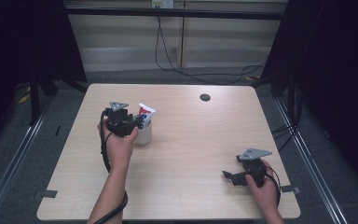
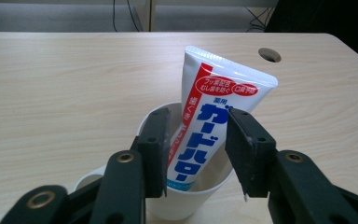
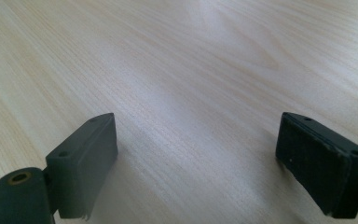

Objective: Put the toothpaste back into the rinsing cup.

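Note:
A white toothpaste tube (image 2: 209,112) with red and blue print stands tilted in a white paper cup (image 2: 186,203), cap end down. The cup (image 1: 144,134) sits left of centre on the wooden table (image 1: 191,154), with the tube (image 1: 146,112) poking out above its rim. My left gripper (image 2: 196,140) is open, one jaw on each side of the tube at rim height, with narrow gaps to the tube. In the high view the left gripper (image 1: 137,122) reaches in from the cup's left. My right gripper (image 1: 227,176) rests low near the front right of the table, open (image 3: 198,154) over bare wood.
A round cable hole (image 1: 205,97) lies at the back of the table, right of centre. Cables trail on the floor behind the table. Dark curtains flank both sides. A black cable runs from the left gripper down along the forearm.

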